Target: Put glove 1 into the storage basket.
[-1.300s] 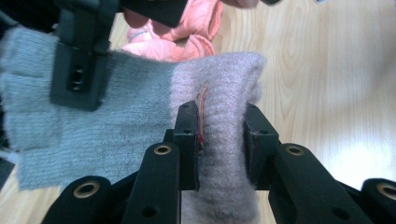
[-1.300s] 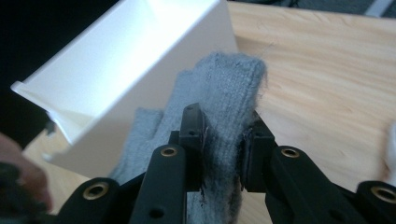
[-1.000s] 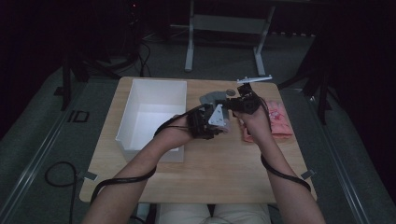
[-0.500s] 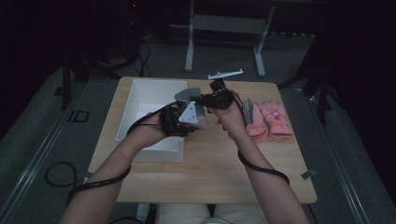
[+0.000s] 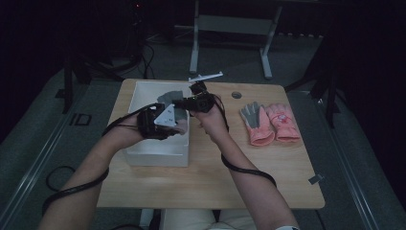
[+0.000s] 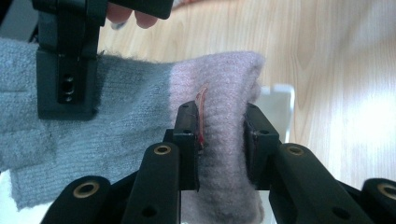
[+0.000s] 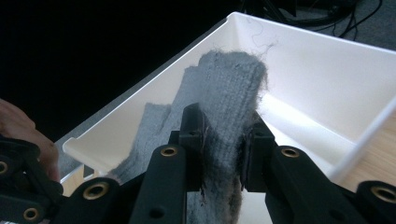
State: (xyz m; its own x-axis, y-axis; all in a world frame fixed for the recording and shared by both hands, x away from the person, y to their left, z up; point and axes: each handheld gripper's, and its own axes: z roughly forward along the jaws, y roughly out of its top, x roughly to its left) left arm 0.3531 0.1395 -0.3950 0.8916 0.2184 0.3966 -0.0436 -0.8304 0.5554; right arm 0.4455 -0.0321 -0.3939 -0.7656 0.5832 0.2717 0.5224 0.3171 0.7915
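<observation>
Grey glove [image 5: 171, 98] hangs over the white bin [image 5: 143, 152] at the counter's [image 5: 210, 182] ten o'clock, pinched at its cuff by the left hand-held gripper [image 5: 178, 125] and higher up by the right hand-held gripper [image 5: 173, 101]; a glove pair [image 5: 268, 123] lies at three o'clock.

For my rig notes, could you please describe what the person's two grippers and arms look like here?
Both are black. The left gripper and right gripper each have two blocky jaws on linkage bars with brass-coloured rivets. The left one carries a light grey three-cornered plate on top. A black cable trails from each along the forearm. The forearms are bare, with no sleeves in view.
</observation>
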